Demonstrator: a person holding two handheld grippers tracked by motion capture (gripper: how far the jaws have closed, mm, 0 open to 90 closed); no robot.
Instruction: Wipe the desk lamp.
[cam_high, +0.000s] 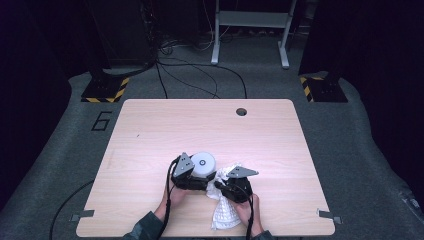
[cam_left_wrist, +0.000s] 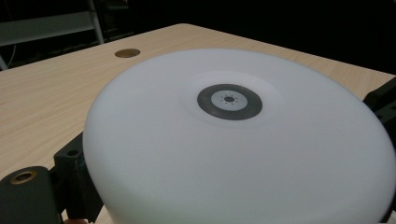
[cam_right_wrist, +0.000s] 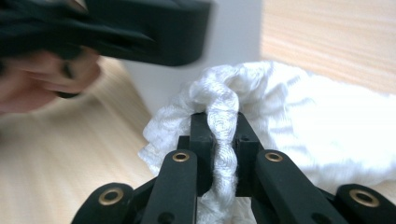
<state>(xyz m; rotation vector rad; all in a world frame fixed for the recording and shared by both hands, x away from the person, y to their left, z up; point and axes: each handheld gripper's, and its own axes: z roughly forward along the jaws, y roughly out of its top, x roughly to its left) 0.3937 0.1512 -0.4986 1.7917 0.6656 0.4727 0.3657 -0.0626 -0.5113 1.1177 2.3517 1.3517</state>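
A white round container (cam_high: 204, 162) with a grey ring at the centre of its top (cam_left_wrist: 229, 101) sits on the near middle of the table. My left gripper (cam_high: 199, 175) is shut on it, one black jaw on each side. My right gripper (cam_right_wrist: 219, 126) is shut on a bunched fold of a white textured cloth (cam_right_wrist: 317, 121). In the high view the right gripper (cam_high: 223, 179) sits just right of the container, and the cloth (cam_high: 224, 212) trails toward the table's near edge. The right gripper view has the container's white wall (cam_right_wrist: 233, 32) right behind the cloth.
The light wooden table (cam_high: 150, 130) has a round cable hole (cam_high: 241, 111) near its far edge. Both hands come in from the near edge with black cables trailing. Beyond the table lie floor cables, two black stand bases with yellow-black stripes, and a grey frame.
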